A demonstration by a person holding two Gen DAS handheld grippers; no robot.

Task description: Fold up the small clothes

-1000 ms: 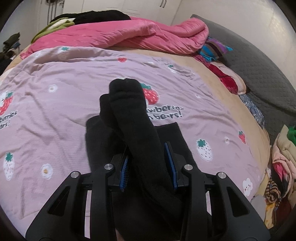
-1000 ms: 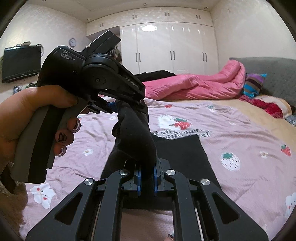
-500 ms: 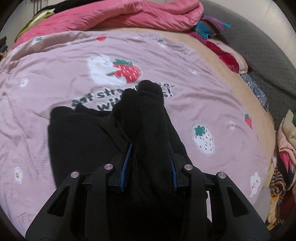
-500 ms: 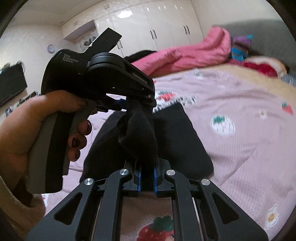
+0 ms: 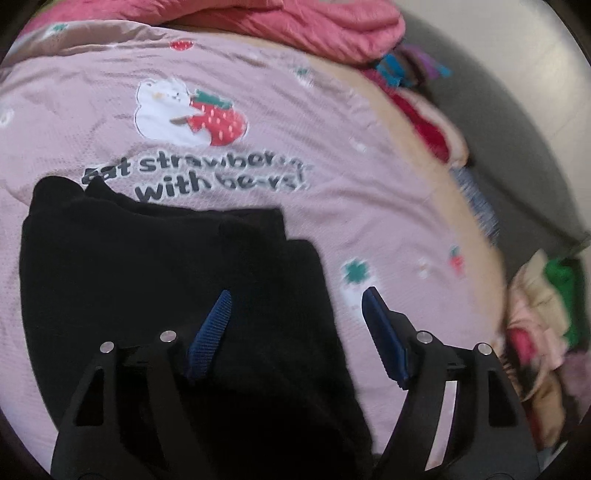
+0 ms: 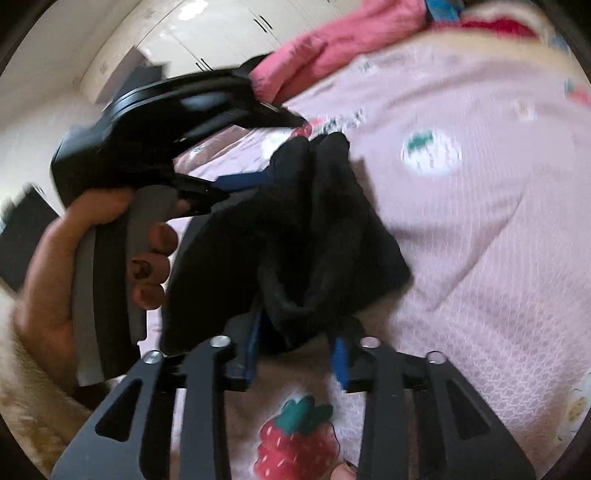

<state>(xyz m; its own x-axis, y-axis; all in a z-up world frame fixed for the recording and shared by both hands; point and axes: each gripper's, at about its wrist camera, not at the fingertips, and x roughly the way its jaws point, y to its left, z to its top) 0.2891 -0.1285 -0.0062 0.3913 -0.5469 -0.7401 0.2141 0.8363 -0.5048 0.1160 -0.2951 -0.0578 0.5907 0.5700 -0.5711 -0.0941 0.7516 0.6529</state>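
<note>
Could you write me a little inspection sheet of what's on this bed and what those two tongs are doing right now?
Surface: pink strawberry-print bedspread.
Job's things: black garment lying on the bedspread, its bunched part between both tongs.
Clutter: pink duvet; mixed clothes pile at the bed's edge.
Grippers: left tongs open, jaws just widened; right tongs just opening, cloth between the jaws.
Cables: nothing seen.
Surroundings: white wardrobe doors.

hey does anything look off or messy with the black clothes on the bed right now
Mostly tidy. The black sock lies bunched and twisted across the folded black garment, not flat. Both the left gripper and right gripper have just been opening their jaws, with the sock loose between them.
</note>
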